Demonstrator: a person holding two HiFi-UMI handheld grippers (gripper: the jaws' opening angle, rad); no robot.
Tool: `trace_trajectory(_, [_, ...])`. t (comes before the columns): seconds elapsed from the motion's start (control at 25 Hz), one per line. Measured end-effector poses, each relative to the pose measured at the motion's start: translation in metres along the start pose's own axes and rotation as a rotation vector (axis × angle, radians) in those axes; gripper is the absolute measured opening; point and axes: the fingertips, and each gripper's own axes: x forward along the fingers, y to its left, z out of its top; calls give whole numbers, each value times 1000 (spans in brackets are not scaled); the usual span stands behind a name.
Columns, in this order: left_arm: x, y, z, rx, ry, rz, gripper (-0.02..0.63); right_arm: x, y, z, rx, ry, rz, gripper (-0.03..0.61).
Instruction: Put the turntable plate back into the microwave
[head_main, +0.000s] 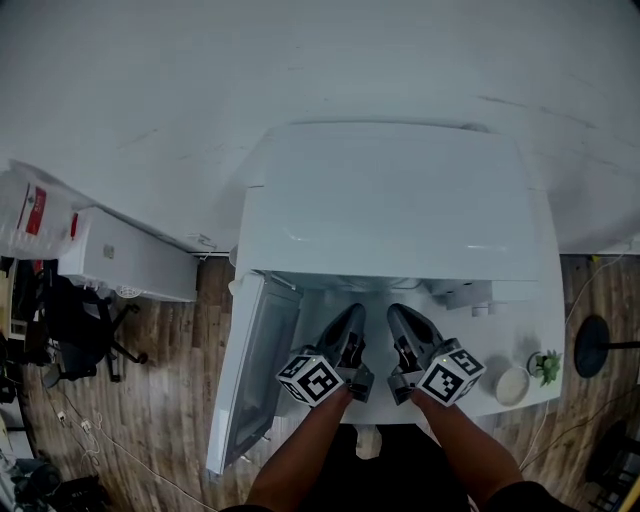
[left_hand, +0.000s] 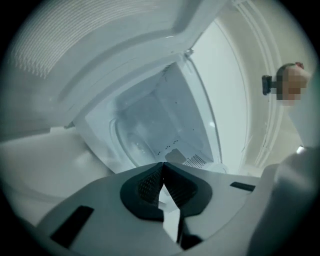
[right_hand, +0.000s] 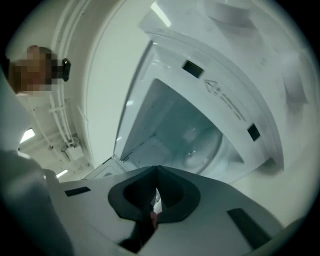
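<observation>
The turntable plate (left_hand: 134, 136) appears to lie flat on the floor of the microwave (head_main: 385, 200) cavity. Its clear rim curves across the left gripper view, and in the right gripper view it shows as a pale disc (right_hand: 202, 142). I cannot tell whether it sits squarely on its hub.

Both grippers are at the cavity mouth. The left gripper (left_hand: 162, 165) has its jaws pressed together with nothing between them, and so has the right gripper (right_hand: 157, 168). In the head view they sit side by side at 6 o'clock of the microwave, left (head_main: 354, 312) and right (head_main: 396, 312).

The door (head_main: 250, 380) hangs open at 8 o'clock. A small cup (head_main: 512, 385) and a small plant (head_main: 545, 367) stand at 4 o'clock on the table (head_main: 440, 408).

The placing looks done. The likely risk is a plate resting off-centre, which would wobble or rattle when turned. A closed jaw tip nudging the rim could also skid the glass off its seat.
</observation>
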Motion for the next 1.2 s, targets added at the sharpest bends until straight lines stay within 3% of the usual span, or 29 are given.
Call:
trace_trajectory(0.16, [-23,-32,8,284,34,-17,20,-16,33,8,-202,22,29,17])
trace_trajectory(0.32, [-44,-61,2,528,81,-23,20,-39,50,5,-378,62,1,18])
trace_trajectory(0.48, [-61,-86,-5,705,125,-79,20,-47,78,4,-403,75,-2,17])
trace_trajectory(0.72, [-73,-111,-9,774,136,-94,20,-61,109,7,-500,69,-20,17])
trace_trajectory(0.96, [-80,-131,-6,750,167,-154,20,-65,125,19,-493,30,-8,17])
trace_trajectory(1.2, [-79,-144,4,796,117,-174,20,-68,135,25,-602,4,-17,17])
